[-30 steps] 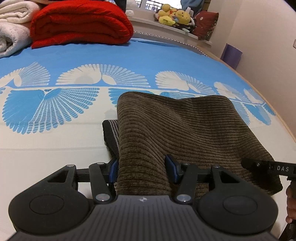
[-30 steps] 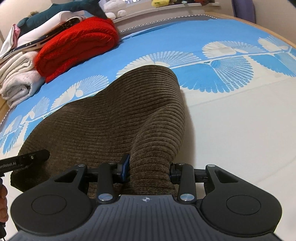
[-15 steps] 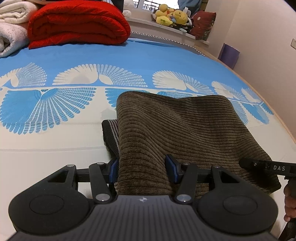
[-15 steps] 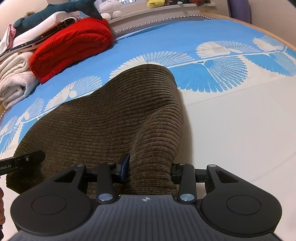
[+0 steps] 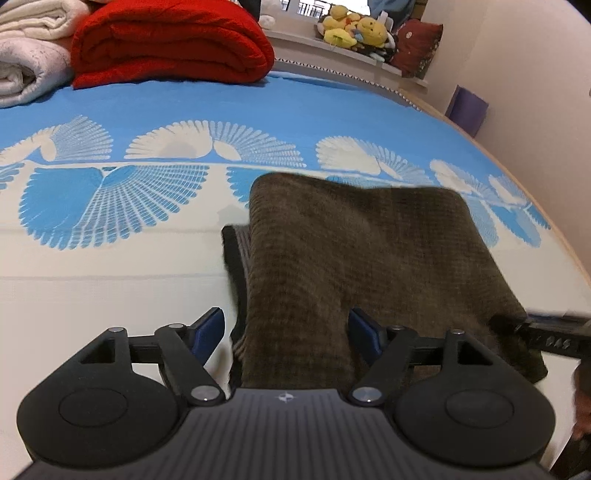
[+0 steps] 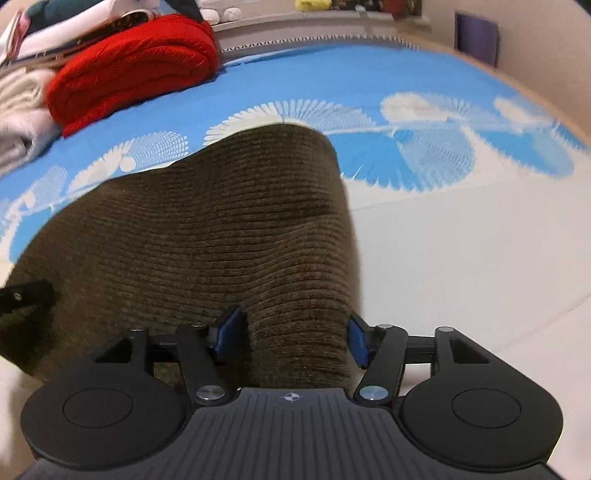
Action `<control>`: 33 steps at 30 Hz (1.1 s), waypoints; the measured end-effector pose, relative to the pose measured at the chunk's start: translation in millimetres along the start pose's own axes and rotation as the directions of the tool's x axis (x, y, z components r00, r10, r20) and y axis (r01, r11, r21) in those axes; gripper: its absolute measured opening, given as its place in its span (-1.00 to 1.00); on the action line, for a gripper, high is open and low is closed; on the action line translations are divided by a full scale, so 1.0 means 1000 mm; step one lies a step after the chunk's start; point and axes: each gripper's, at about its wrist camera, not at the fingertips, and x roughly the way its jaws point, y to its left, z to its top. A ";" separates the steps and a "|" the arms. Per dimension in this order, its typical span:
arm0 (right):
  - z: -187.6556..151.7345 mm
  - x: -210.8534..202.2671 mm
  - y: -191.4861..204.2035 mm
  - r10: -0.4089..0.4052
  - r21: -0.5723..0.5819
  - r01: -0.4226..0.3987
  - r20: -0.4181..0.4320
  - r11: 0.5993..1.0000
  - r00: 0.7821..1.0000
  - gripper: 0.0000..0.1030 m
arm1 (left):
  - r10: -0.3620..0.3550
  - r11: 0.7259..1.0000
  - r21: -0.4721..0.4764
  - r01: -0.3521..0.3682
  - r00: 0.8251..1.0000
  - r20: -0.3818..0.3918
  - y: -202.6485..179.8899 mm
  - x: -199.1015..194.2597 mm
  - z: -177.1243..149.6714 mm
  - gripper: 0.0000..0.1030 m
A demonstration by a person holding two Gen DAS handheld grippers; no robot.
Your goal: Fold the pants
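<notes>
The brown corduroy pants (image 5: 369,251) lie folded on the bed, with a dark striped waistband edge (image 5: 236,251) showing at their left. My left gripper (image 5: 286,332) is open, its blue pads (image 5: 208,328) standing apart from the near left corner of the cloth. In the right wrist view the same pants (image 6: 221,229) fill the middle. My right gripper (image 6: 291,338) is open too, its pads (image 6: 229,328) spread on either side of the near right corner. Each gripper's tip shows at the edge of the other's view.
The bed sheet (image 5: 184,110) is blue with white fan patterns, cream near me. A folded red blanket (image 5: 170,40) and white blankets (image 5: 26,62) lie at the far left. Plush toys (image 5: 351,29) sit on the back ledge. The wall (image 5: 535,92) stands at the right.
Both grippers have opened and let go of the pants' near edge, which has dropped onto the lower layer. The left pads now stand clearly wider than before.
</notes>
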 end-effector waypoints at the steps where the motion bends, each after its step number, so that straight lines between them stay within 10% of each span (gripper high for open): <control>1: -0.001 -0.006 0.003 -0.019 -0.032 0.020 0.020 0.999 1.000 0.21 | 0.012 1.000 0.008 -0.012 1.000 0.000 0.000 -0.003 -0.004 0.52; 7: -0.019 -0.056 0.019 -0.010 -0.223 0.053 0.191 0.973 0.982 0.21 | 0.005 1.000 0.013 -0.005 1.000 -0.001 0.003 -0.007 -0.031 0.50; 12: -0.046 -0.034 0.041 0.096 -0.363 -0.099 -0.025 0.927 0.995 0.11 | -0.027 0.999 -0.029 0.027 1.000 -0.008 0.008 -0.004 -0.044 0.54; 21: -0.046 -0.044 0.042 0.110 -0.347 -0.110 -0.019 0.931 0.994 0.14 | 0.045 0.990 0.135 -0.048 0.999 0.027 -0.013 -0.023 -0.057 0.77; 27: -0.078 -0.043 0.085 -0.025 -0.595 0.046 0.044 0.802 0.999 0.35 | 0.031 0.992 0.121 -0.026 0.999 -0.039 -0.021 -0.036 -0.062 0.81; 33: -0.079 -0.102 0.085 0.053 -0.455 0.015 0.137 0.890 0.989 0.68 | 0.024 0.989 0.146 -0.024 1.000 -0.001 -0.039 -0.089 -0.081 0.97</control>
